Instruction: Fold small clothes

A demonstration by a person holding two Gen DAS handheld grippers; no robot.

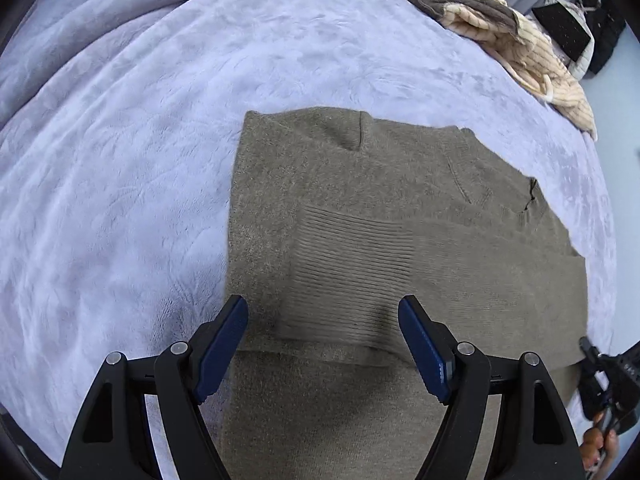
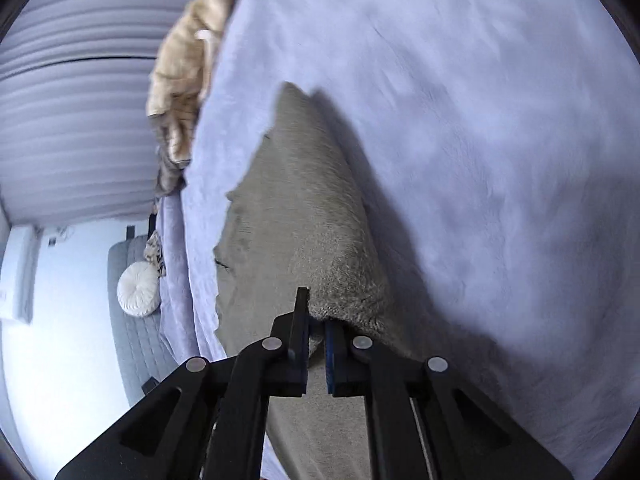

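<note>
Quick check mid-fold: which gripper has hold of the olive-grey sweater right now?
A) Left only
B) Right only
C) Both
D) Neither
B. In the right wrist view the right gripper has its jaws shut on a lifted edge of the sweater, while in the left wrist view the left gripper stands wide open over the ribbed cuff with nothing between its fingers.

A lavender blanket (image 1: 160, 140) with heaped cream garments (image 1: 520, 44); a round white cushion (image 2: 138, 289).

Soft, even daylight; fisheye edges bend and vignette black; right wrist view is motion-blurred.
</note>
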